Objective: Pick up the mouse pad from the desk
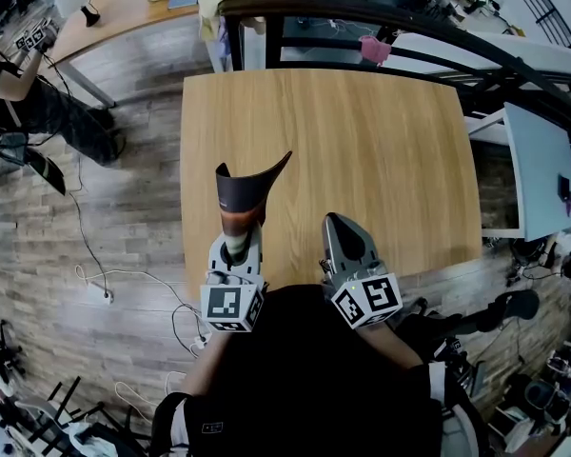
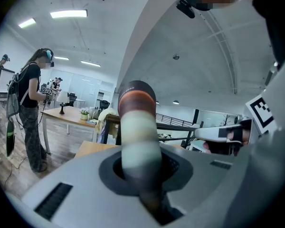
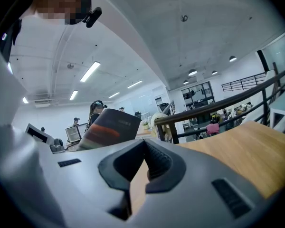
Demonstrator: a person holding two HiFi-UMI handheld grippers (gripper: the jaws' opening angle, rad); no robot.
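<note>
The mouse pad (image 1: 242, 194) is dark with orange and pale bands. It is curled into a loose roll and held clear above the wooden desk (image 1: 362, 150). My left gripper (image 1: 236, 248) is shut on its lower end over the desk's near edge. In the left gripper view the rolled mouse pad (image 2: 138, 132) stands up between the jaws of the left gripper (image 2: 143, 186) and hides the gap. My right gripper (image 1: 346, 240) is beside it to the right, shut with nothing in it. In the right gripper view the right gripper (image 3: 143, 152) has its jaws together, and the mouse pad (image 3: 109, 127) shows at the left.
A dark railing (image 1: 381, 17) runs behind the desk's far edge. Another desk (image 1: 124, 8) stands at the back left, with a person (image 2: 31, 108) next to it. Cables (image 1: 105, 288) lie on the floor at the left. A white panel (image 1: 542, 174) stands at the right.
</note>
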